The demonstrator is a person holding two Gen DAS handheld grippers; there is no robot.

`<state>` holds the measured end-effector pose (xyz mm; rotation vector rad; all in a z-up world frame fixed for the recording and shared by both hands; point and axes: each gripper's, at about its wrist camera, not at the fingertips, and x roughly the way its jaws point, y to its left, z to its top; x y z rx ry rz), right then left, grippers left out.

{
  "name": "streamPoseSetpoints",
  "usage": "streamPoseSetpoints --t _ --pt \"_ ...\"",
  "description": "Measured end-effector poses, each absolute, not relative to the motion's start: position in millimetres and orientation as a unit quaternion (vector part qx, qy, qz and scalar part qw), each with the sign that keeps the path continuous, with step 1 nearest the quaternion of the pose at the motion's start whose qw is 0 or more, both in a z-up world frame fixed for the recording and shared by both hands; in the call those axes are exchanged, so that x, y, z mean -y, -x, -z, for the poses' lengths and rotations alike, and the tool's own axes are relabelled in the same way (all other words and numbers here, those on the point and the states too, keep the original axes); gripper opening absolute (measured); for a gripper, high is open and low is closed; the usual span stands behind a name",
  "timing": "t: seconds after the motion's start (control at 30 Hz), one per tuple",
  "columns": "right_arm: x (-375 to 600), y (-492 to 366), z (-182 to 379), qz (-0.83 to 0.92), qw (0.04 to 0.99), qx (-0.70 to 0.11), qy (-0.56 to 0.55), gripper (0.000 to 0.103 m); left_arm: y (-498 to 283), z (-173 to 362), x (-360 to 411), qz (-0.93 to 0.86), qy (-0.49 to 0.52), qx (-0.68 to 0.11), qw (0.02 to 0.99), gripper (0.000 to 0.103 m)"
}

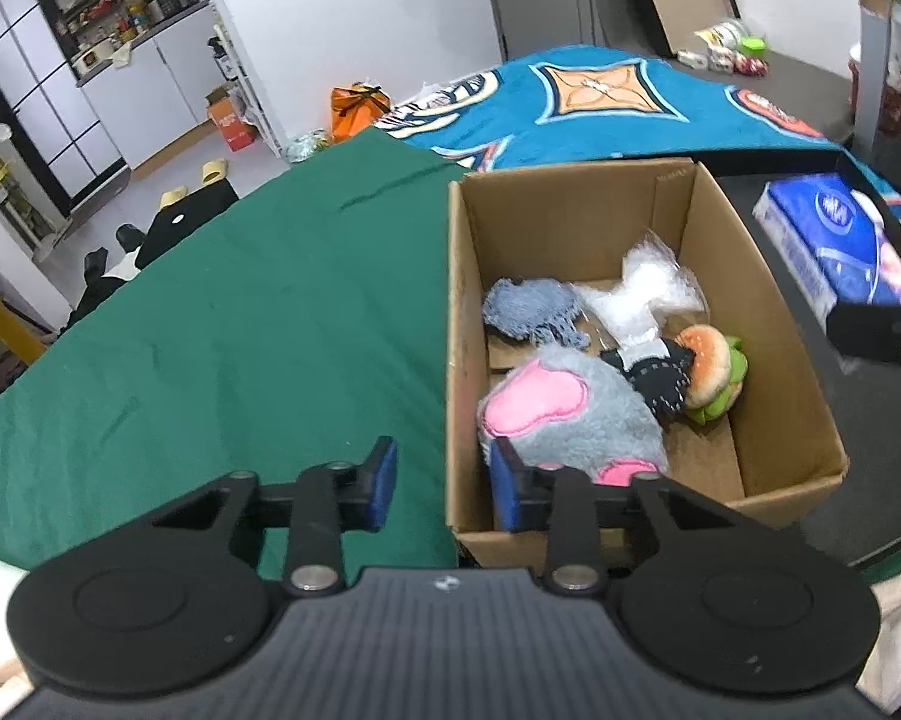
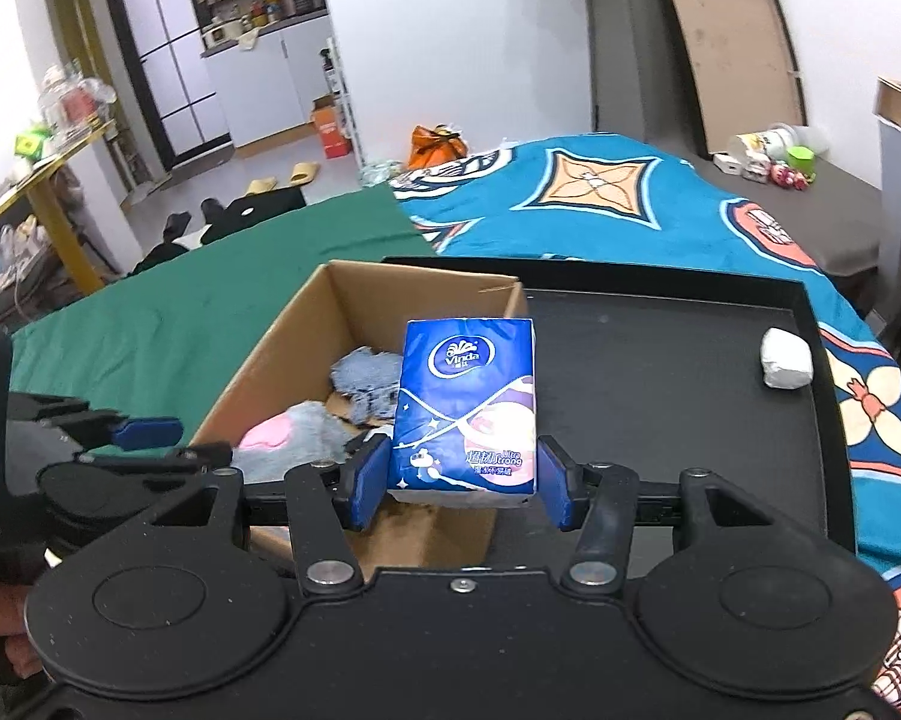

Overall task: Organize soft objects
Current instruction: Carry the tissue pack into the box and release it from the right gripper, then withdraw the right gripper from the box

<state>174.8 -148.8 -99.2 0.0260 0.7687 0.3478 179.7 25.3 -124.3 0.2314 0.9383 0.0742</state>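
Your right gripper [image 2: 462, 480] had its fingers clamped on the tissue pack [image 2: 465, 408] over the box [image 2: 270, 360]; the left gripper [image 1: 444, 480] looked empty, fingers apart. The pack sat low in the fingers, so tilting could've dropped it outside.

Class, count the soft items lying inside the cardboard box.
5, though some may be hidden beneath: blue-grey cloth at the back left, clear plastic bag behind, grey-pink plush in front, burger toy to the right, black fabric piece between them.

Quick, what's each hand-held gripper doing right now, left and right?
Left hand-held gripper: open, holding nothing, straddling the cardboard box wall.
Right hand-held gripper: closed on the blue tissue pack.
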Motion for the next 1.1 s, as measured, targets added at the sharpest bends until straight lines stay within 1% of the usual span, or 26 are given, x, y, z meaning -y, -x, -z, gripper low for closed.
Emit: streamPoseSetpoints --t 0.13,0.27,0.33,0.37,0.43,0.47,0.5,0.57,1.1 --pt "135 -172 97 -0.178 0.91 -0.373 -0.002 0.051 -179 122 -33 -0.037 -0.093 -0.448 0.888 0.02" --pt "123 -172 95 -0.186 0.909 -0.374 0.008 0.051 -179 122 -36 -0.029 -0.081 -0.448 0.89 0.016" --pt "116 -171 94 -0.188 0.908 -0.375 0.012 0.051 -178 121 -38 -0.025 -0.076 -0.447 0.891 0.009" --pt "114 -170 94 -0.189 0.908 -0.375 0.013 0.051 -178 121 -38 -0.023 -0.073 -0.447 0.891 0.008" --pt "110 -171 95 -0.188 0.906 -0.379 0.014 0.054 -177 121 -38 -0.015 -0.069 -0.445 0.893 0.006" --pt "108 -171 95 -0.189 0.904 -0.384 0.012 0.056 -176 121 -38 -0.013 -0.072 -0.443 0.894 0.005" --pt "108 -171 96 -0.189 0.902 -0.388 0.009 0.06 -176 121 -37 -0.012 -0.073 -0.441 0.894 0.005" --pt "110 -170 96 -0.187 0.902 -0.39 0.008 0.062 -176 121 -37 -0.009 -0.073 -0.439 0.895 0.005" --pt "126 -163 99 -0.188 0.891 -0.413 0.032 0.062 -173 117 -40 0.0 -0.068 -0.431 0.9 0.005"
